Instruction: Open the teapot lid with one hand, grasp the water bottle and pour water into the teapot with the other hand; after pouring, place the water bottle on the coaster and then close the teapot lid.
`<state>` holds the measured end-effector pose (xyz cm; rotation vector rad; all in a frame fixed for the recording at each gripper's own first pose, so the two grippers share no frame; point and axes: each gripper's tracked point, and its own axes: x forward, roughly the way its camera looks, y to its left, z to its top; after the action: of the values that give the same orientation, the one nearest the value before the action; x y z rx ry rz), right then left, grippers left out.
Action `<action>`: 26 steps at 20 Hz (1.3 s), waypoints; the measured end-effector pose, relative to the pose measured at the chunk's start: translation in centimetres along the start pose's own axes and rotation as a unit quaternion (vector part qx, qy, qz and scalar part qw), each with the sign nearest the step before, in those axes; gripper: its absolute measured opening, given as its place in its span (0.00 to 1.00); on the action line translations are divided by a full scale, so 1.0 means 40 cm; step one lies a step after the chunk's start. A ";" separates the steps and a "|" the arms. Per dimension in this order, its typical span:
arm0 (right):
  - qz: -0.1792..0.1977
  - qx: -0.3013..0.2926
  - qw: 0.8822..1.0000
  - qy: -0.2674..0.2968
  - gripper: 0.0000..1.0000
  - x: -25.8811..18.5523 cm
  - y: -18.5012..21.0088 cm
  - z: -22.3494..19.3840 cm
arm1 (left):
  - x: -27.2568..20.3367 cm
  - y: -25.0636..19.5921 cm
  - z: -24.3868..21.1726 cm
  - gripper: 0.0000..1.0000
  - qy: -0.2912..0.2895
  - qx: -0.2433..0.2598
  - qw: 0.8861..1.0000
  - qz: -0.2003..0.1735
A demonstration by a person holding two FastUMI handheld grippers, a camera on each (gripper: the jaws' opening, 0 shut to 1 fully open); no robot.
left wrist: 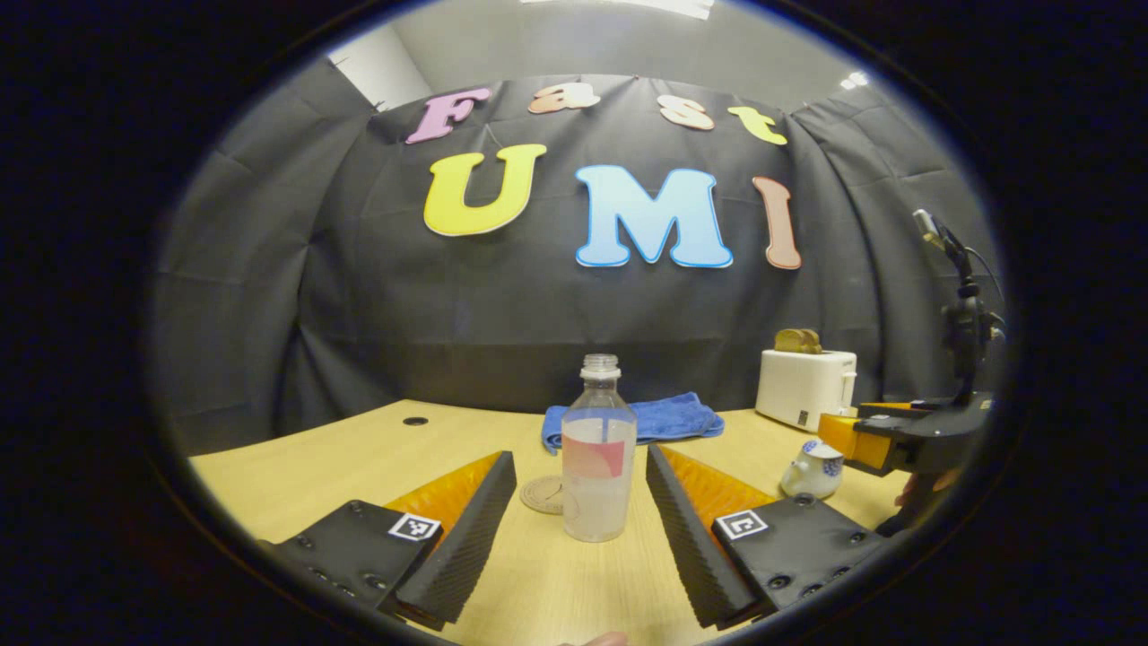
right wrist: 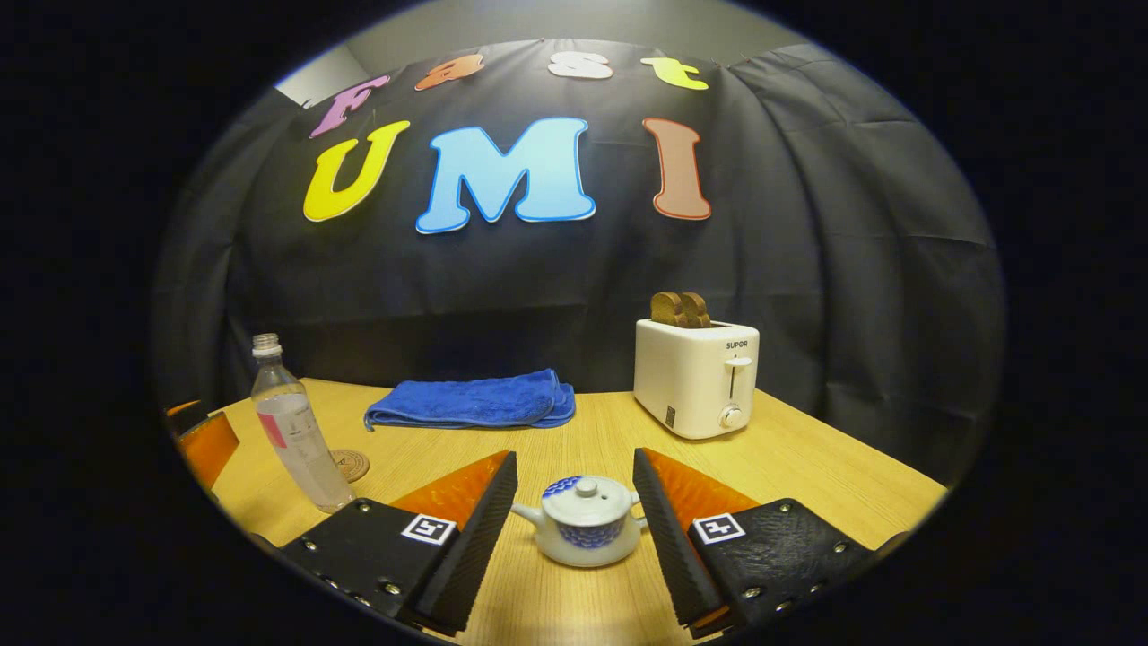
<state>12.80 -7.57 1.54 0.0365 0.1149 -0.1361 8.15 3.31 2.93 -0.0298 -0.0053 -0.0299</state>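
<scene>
Bottle (left wrist: 598,449), upright, uncapped, mid-desk (left wrist: 359,449), dead ahead between the spread fingers of the left gripper (left wrist: 581,529); teapot (right wrist: 583,522), lid on, likewise between the released right gripper (right wrist: 574,529).

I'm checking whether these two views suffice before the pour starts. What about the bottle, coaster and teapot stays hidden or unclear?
- Coaster: left gripper view, partly hidden behind the water bottle; in the right gripper view too small to read its pattern.
- Teapot: left gripper view, its right side is covered by the right gripper.
- Water bottle: whether any cap is on, too small to tell.
</scene>
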 end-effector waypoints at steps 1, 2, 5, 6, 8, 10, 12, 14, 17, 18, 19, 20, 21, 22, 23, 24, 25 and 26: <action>-0.002 0.004 1.000 0.003 0.68 0.018 -0.004 -0.005 | 0.004 0.001 0.002 0.99 -0.002 0.003 1.000 0.001; -0.007 -0.001 1.000 0.006 0.66 0.034 -0.010 -0.007 | 0.008 0.002 0.001 0.99 -0.003 0.004 1.000 0.002; -0.017 -0.011 1.000 0.013 0.39 0.054 -0.021 -0.017 | 0.025 0.000 -0.012 0.99 0.007 -0.004 1.000 -0.002; -0.018 -0.015 1.000 0.018 0.39 0.059 -0.021 -0.026 | 0.032 0.004 -0.017 0.99 0.010 -0.005 1.000 -0.001; -0.019 -0.020 0.999 0.036 0.39 0.070 -0.021 -0.055 | 0.039 0.008 -0.026 0.99 0.016 -0.007 1.000 0.000; -0.015 -0.022 0.999 0.029 0.39 0.077 -0.014 -0.050 | 0.044 0.011 -0.036 0.99 0.021 -0.011 1.000 0.001; -0.022 -0.037 0.999 0.032 0.12 0.060 -0.014 -0.055 | 0.048 0.013 -0.043 0.99 0.025 -0.015 1.000 0.000; -0.019 -0.040 0.999 0.030 0.12 0.070 -0.015 -0.050 | 0.052 0.019 -0.050 0.99 0.029 -0.019 0.999 0.002; -0.019 -0.040 0.999 0.025 0.05 0.074 -0.014 -0.049 | 0.054 0.020 -0.056 0.99 0.032 -0.022 0.999 0.000; -0.018 -0.047 0.998 0.024 0.05 0.072 -0.013 -0.048 | 0.054 0.021 -0.055 0.99 0.032 -0.019 0.999 0.000; -0.016 -0.053 0.998 0.020 0.05 0.066 -0.011 -0.045 | 0.056 0.017 -0.055 0.99 0.033 -0.019 0.999 -0.002; -0.014 -0.055 0.998 0.014 0.05 0.064 -0.008 -0.038 | 0.056 0.009 -0.054 0.99 0.033 -0.025 0.999 -0.007; -0.013 -0.052 0.999 0.006 0.05 0.059 -0.006 -0.027 | 0.057 0.005 -0.051 0.99 0.032 -0.028 0.999 -0.010; -0.012 -0.048 0.999 -0.003 0.05 0.051 -0.004 -0.012 | 0.059 0.000 -0.050 0.99 0.031 -0.028 0.999 -0.012; -0.013 -0.048 0.999 -0.013 0.05 0.041 -0.002 0.007 | 0.062 -0.004 -0.048 0.99 0.030 -0.025 0.999 -0.013; -0.011 -0.052 0.998 -0.030 0.05 0.025 0.004 0.034 | 0.067 -0.011 -0.049 0.99 0.030 -0.022 0.999 -0.016; -0.001 -0.055 0.998 -0.037 0.05 0.001 0.023 0.046 | 0.071 -0.020 -0.051 0.99 0.033 -0.032 0.999 -0.021; 0.012 -0.056 0.998 -0.037 0.05 -0.014 0.040 0.044 | 0.076 -0.024 -0.047 0.99 0.031 -0.040 0.998 -0.021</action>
<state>12.66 -5.97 3.41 -0.0784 0.0471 -0.1066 11.18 2.22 1.08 -0.1095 0.0571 -0.0740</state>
